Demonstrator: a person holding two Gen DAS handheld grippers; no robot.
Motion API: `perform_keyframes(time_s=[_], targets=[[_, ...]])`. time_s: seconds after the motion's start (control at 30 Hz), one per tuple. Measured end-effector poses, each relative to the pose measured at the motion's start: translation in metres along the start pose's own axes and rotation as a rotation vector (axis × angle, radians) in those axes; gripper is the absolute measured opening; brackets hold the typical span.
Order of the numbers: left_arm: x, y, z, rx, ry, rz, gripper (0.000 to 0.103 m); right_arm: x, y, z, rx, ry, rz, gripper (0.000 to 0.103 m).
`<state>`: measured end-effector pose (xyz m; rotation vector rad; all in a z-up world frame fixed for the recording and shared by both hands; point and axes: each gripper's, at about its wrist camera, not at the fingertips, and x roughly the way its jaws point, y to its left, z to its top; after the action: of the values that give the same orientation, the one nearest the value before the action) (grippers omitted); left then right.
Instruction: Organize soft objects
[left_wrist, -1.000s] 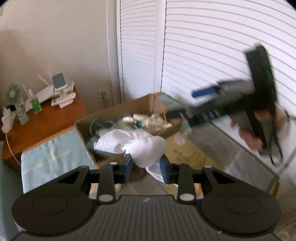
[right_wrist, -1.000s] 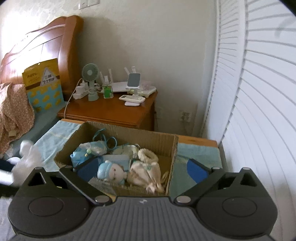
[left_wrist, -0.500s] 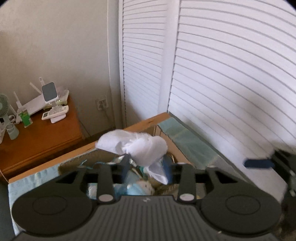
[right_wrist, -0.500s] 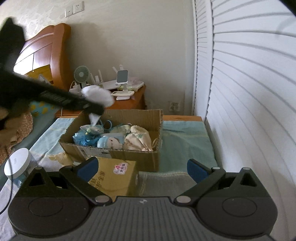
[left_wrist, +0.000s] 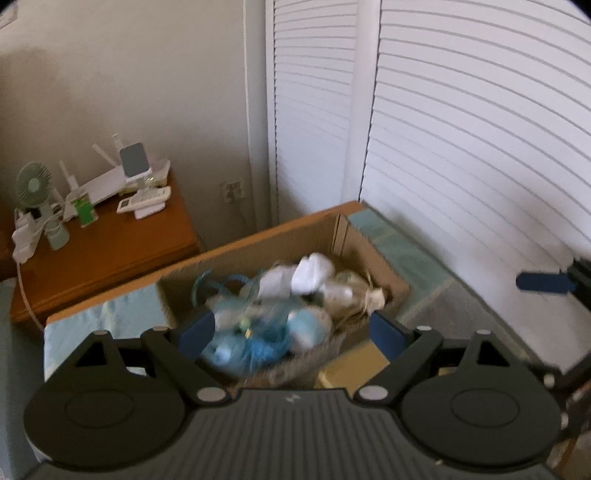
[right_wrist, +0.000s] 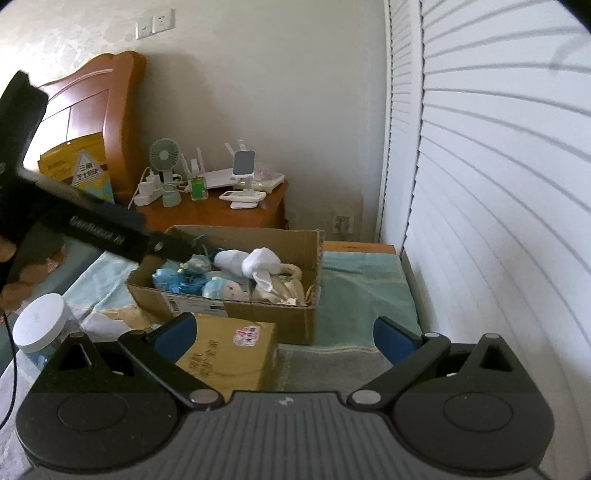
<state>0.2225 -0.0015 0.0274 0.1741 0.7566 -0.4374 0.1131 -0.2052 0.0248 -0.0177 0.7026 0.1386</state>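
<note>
A white soft cloth toy (left_wrist: 308, 273) (right_wrist: 258, 263) lies in the cardboard box (left_wrist: 258, 236) (right_wrist: 225, 302), on top of blue and cream soft toys (left_wrist: 255, 332). My left gripper (left_wrist: 291, 332) hangs over the box's near side. Its jaws are opening wide and nothing is between them. From the right wrist view the left gripper's body (right_wrist: 99, 229) reaches in from the left over the box. My right gripper (right_wrist: 282, 338) is open and empty, held back from the box above a yellow carton (right_wrist: 232, 350).
A wooden nightstand (right_wrist: 221, 212) behind the box carries a small fan (right_wrist: 164, 155), a router and remotes. White louvred doors (right_wrist: 498, 221) run along the right. A white-lidded jar (right_wrist: 40, 323) stands at the left. A teal towel (right_wrist: 358, 288) covers the surface right of the box.
The left gripper carried the white toy over the box, opened and let it go; the toy now lies in the box. The right gripper drew back from the box.
</note>
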Motion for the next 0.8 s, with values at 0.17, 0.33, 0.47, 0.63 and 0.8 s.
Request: perform_keyframes(time_s=[0.17,0.33,0.47,0.63,0.8], targets=[[-0.023,0.006,-0.021,-0.002,0.014,0.0,0.091,-0.009,0.012,-0.001,-0.025,-0.003,-0.004,0.103],[-0.044,0.005,-0.047,0.03,0.021,0.001,0.091,-0.017,0.024,-0.005,-0.051,0.002,-0.002,0.103],[-0.059,0.0,-0.072,0.067,0.025,0.012,0.091,-0.02,0.035,-0.007,-0.07,0.015,0.0,0.103],[-0.075,-0.006,-0.108,0.097,0.017,0.035,0.091,-0.018,0.054,-0.008,-0.101,0.023,0.028,0.103],[-0.087,-0.005,-0.135,0.125,0.005,0.055,0.091,-0.008,0.082,-0.008,-0.136,0.035,0.049,0.103]])
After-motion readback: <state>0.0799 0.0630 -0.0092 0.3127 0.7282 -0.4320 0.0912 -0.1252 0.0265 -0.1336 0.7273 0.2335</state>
